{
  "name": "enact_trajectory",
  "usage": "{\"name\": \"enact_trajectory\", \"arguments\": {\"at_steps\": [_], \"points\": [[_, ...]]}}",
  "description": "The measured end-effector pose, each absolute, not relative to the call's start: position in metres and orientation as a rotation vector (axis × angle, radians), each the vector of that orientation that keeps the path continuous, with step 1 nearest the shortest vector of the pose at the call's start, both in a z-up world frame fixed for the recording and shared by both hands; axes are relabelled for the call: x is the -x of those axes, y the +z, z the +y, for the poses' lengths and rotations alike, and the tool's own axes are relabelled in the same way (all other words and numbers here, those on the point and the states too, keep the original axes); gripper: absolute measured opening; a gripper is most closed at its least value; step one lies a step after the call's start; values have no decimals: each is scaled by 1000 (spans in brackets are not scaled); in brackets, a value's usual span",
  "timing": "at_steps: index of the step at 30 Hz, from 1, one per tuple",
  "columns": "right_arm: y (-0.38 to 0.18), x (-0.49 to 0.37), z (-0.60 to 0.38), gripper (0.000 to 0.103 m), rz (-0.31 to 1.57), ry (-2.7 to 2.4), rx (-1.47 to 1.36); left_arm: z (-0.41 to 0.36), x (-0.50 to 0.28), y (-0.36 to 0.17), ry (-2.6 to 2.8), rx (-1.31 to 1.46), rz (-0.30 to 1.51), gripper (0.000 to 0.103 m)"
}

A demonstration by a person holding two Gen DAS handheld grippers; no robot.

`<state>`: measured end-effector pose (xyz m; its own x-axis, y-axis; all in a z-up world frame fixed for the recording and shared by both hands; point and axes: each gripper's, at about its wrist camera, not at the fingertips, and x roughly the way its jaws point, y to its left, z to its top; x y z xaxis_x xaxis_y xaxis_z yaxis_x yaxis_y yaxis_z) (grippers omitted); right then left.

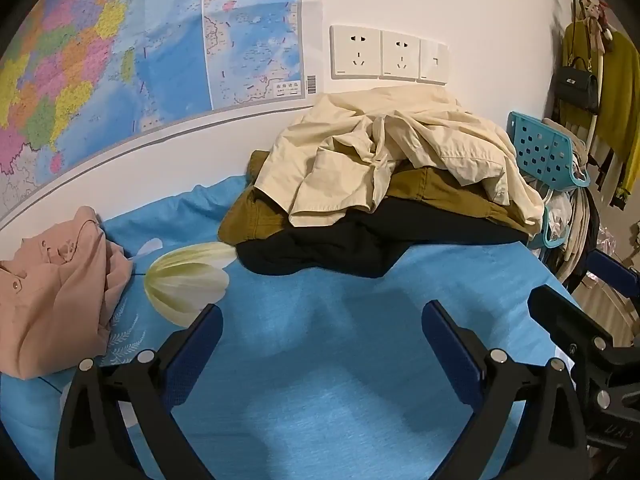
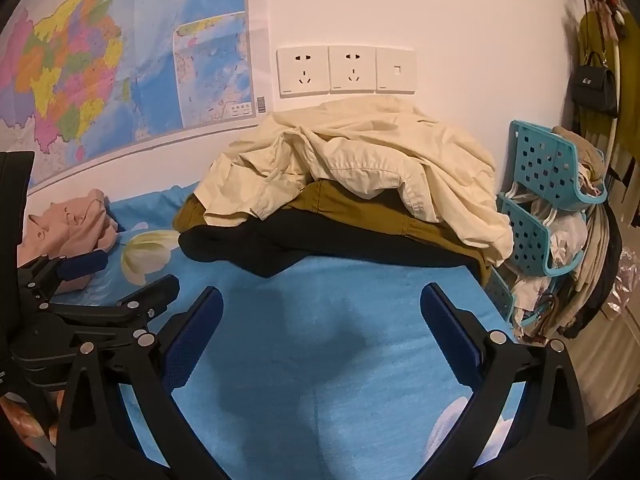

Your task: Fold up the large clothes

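Observation:
A pile of crumpled clothes lies at the far side of the blue bed against the wall: a cream shirt (image 1: 392,152) on top, an olive-brown garment (image 1: 256,216) under it and a black garment (image 1: 340,244) at the bottom. The same pile shows in the right wrist view, with the cream shirt (image 2: 360,164) on top. A pink shirt (image 1: 52,292) lies bunched at the left. My left gripper (image 1: 322,326) is open and empty above the bare sheet, short of the pile. My right gripper (image 2: 322,312) is open and empty too, beside the left one (image 2: 96,276).
The blue bedsheet (image 1: 320,380) has a printed tulip (image 1: 188,276). A map (image 1: 120,52) and wall sockets (image 1: 384,54) are behind the pile. A turquoise perforated rack (image 2: 544,184) stuffed with clothes stands past the bed's right edge. A handbag (image 2: 596,84) hangs there.

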<state>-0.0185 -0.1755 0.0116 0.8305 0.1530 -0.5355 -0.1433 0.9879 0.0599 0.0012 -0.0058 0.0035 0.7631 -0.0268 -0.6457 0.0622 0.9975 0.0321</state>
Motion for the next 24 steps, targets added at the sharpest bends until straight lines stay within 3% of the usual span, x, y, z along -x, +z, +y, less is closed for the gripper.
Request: {"name": "enact_trajectory", "arguments": {"at_steps": [24], "points": [[17,17,-179,98,561,147,-14,-11,-1,7,-48,-49,685,96]]}}
